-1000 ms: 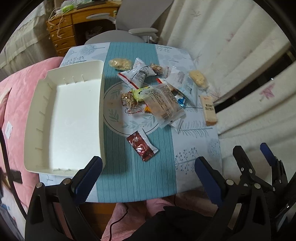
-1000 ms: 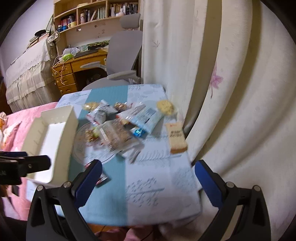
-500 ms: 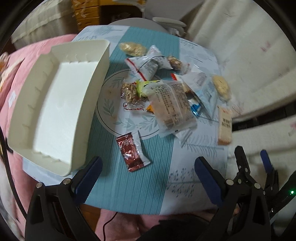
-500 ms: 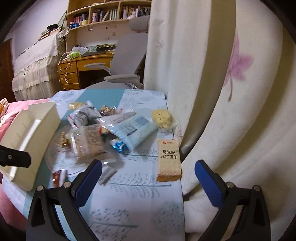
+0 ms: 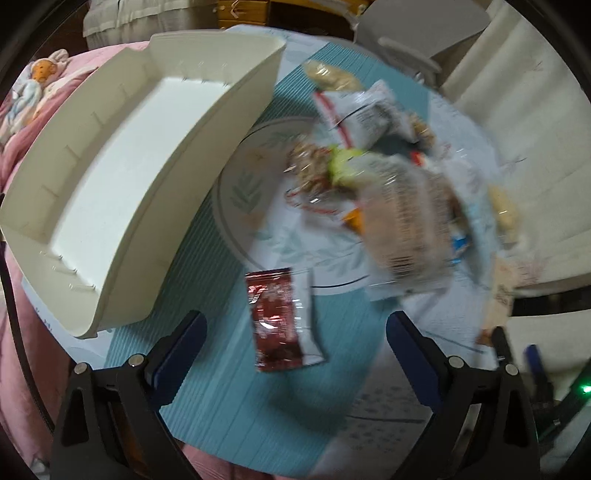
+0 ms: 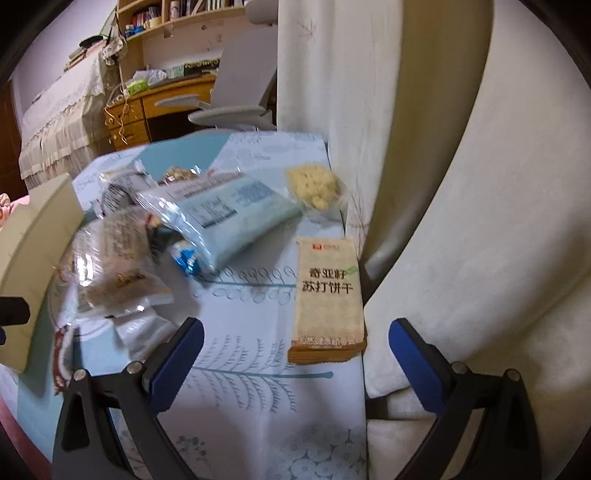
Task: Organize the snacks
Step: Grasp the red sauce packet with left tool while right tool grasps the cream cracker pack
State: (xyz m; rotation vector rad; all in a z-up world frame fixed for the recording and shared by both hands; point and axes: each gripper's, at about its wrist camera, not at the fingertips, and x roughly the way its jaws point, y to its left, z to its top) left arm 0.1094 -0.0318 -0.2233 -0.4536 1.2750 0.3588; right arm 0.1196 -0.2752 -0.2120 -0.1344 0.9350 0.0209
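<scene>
A: Left tool?
B: Jaws wide, nothing between them. It hangs over the near edge of the tabletop, with the red packet lying flat on the teal runner straight ahead between its blue pads, not touched.

A: Right tool?
B: Also spread wide and empty. The cracker pack, tan with Chinese print, lies just ahead of it at the right edge of the tabletop, beside the curtain.

A: Tray?
B: One cream tray, no snacks inside, on the left side of the tabletop, its near corner overhanging the edge above the pink bedding. In the right view only its end wall shows.

A: Loose snacks, pile?
B: Heaped on the round leaf-print mat, blurred in the left view. Items I can tell apart:
- clear bag of brown wafers, near side of the heap
- pale blue pouch, resting partly on other packets
- white-and-red sachet, far side
- nut cluster in clear wrap, left of the heap
- small blue-wrapped candy, under the pouch's edge

A: Loose snacks, apart from the pile?
B: A yellow puffed cake in clear wrap at the far right corner; a second pale cake at the far end of the runner.

A: Surroundings?
B: Grey office chair, wooden desk, bookshelves behind.
</scene>
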